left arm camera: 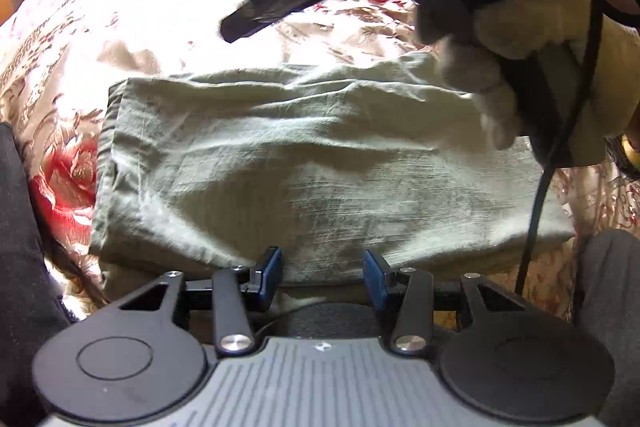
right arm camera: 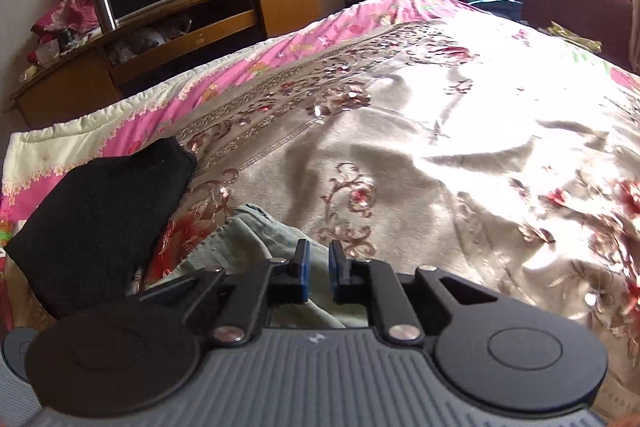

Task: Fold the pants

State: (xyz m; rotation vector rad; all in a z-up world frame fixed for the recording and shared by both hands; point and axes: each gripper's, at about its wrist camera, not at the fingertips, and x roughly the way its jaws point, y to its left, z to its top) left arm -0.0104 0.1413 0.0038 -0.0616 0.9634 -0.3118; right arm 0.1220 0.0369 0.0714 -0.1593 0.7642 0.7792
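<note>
Folded pants (left arm camera: 304, 163) are seen whole only in left wrist view, flat on bed (left arm camera: 168, 7); left tool (left arm camera: 323, 277) is held apart at near edge, nothing clamped. Right tool (right arm camera: 319, 269) is nrly together, empty, over pants corner. TV cabinet (right arm camera: 168, 23) is shown in right view only. Gloved hand (left arm camera: 516, 39) is blurred, partly cut off.

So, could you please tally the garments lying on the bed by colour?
Green: 1, the pants
Black: 1, a dark garment beside the pants
Total: 2
</note>
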